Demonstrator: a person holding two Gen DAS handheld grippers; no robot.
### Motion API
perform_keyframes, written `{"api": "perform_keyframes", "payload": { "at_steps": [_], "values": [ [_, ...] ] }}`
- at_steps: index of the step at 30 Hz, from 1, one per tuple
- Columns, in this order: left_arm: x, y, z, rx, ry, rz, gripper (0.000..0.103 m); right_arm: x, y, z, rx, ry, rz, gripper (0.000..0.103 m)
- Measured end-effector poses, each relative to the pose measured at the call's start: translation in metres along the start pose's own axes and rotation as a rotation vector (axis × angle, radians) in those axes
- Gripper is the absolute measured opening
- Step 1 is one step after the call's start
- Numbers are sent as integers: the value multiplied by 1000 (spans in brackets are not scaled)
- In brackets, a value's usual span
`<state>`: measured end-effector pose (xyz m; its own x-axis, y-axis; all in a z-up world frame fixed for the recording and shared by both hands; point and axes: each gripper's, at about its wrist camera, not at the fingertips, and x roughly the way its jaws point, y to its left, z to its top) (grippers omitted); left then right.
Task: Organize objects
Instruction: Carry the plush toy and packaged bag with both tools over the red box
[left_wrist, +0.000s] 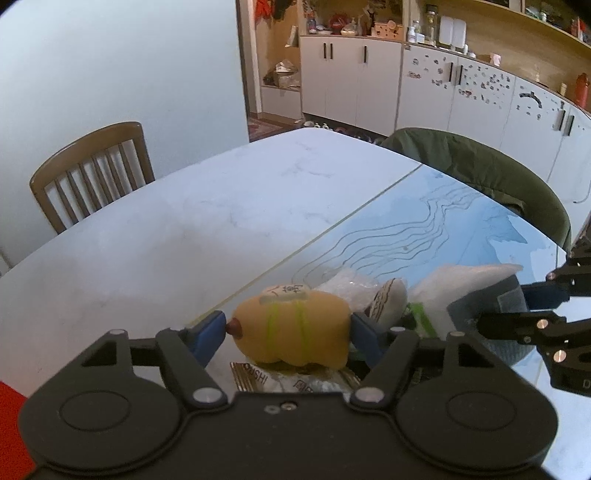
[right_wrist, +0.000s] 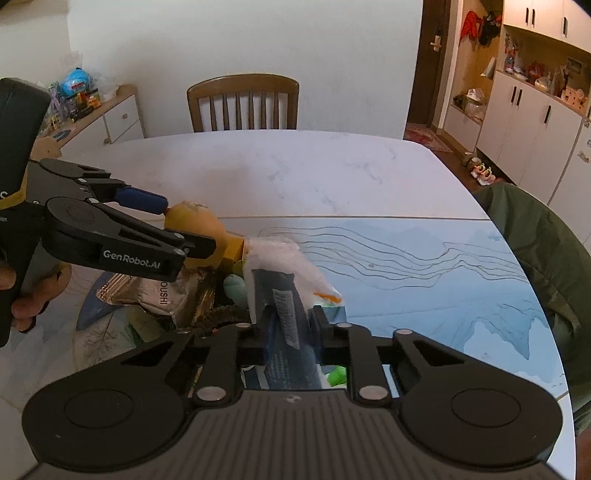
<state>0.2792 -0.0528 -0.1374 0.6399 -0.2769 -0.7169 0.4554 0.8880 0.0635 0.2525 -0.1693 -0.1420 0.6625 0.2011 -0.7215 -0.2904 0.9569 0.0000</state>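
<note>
While left hand-held gripper (left_wrist: 288, 332) clamps tan plush toy (left_wrist: 293, 328), right one (right_wrist: 291, 317) pinches grey bag (right_wrist: 280, 295); table (left_wrist: 166, 206) beyond bare.

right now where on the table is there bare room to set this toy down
The white marble half toward the wooden chair is bare. So is the blue mat toward the green jacket. It is crowded around the snack packets under the left claw.

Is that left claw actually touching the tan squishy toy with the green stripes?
Touching. In the left wrist view both blue fingertips of the left gripper press the ends of the tan soft toy, no gap visible.
</note>
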Motion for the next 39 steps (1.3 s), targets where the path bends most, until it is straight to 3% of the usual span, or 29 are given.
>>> {"api": "perform_keyframes", "payload": {
  "at_steps": [9, 21, 29, 39],
  "values": [
    [-38, 3, 4, -81, -30, 37, 71, -29, -7, 5, 33, -48, 41, 14],
    [-115, 3, -5, -185, -66, 127, 71, -86, -2, 24, 26, -112, 218, 14],
    [-164, 3, -23, -259, -93, 187, 71, -112, 28, 41, -37, -138, 323, 14],
    [-210, 39, -47, -396, -124, 246, 71, -123, 83, 70, -86, -158, 426, 14]
  ]
}}
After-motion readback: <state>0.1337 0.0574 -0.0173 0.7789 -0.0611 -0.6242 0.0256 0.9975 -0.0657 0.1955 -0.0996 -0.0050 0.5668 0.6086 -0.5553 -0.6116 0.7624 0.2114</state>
